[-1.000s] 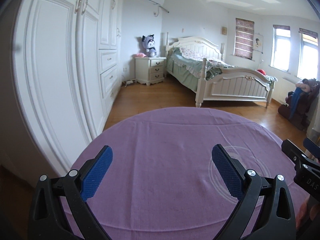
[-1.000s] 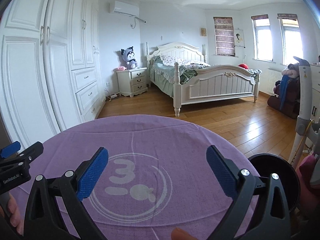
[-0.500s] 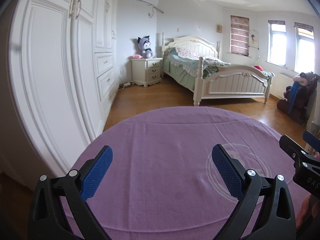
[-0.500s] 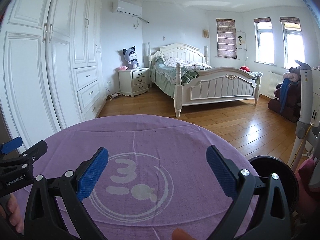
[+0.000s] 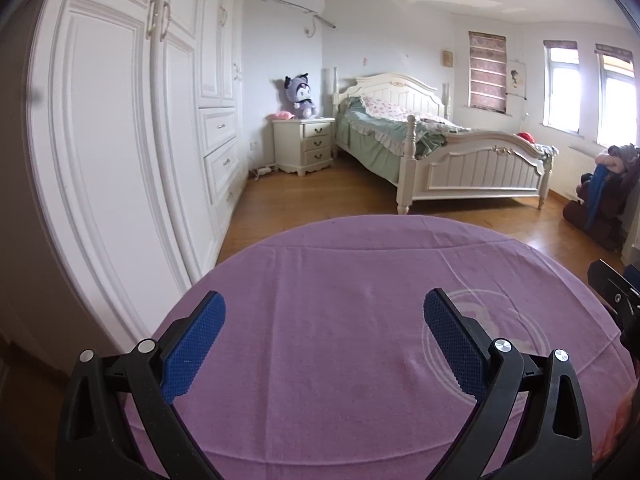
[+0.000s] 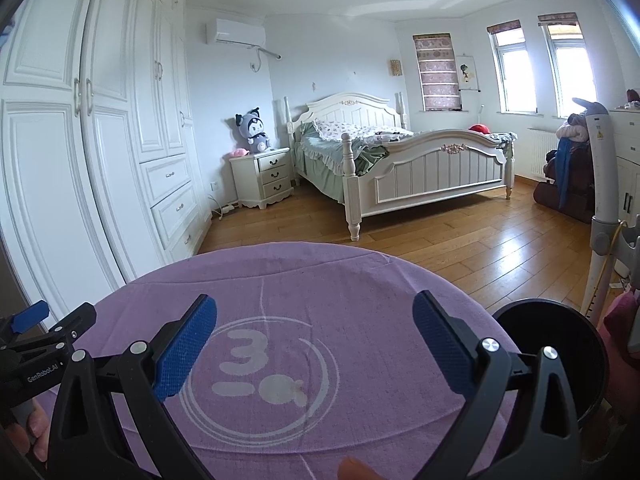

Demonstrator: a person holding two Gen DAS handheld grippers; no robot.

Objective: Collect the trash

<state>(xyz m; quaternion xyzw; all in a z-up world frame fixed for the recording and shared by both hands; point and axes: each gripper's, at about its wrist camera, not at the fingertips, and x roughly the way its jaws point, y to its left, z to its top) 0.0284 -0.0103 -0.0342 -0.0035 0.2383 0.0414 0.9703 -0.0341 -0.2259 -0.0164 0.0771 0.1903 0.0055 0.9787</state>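
Left gripper [image 5: 324, 320] and right gripper [image 6: 314, 322], blue-padded black tongs spread wide and holding nothing, above a round table under a purple cloth [image 6: 360, 280] bearing a white circular logo [image 6: 260, 376]. Round black bin [image 6: 560, 344] just beside the table's right edge. Beyond: white wardrobe [image 5: 120, 120], white bed [image 6: 400, 160], cream nightstand [image 6: 264, 178].

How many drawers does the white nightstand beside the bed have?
3, stacked on the nightstand front: top drawer, middle drawer and bottom drawer, each with a dark handle. The left wrist view shows the same three.
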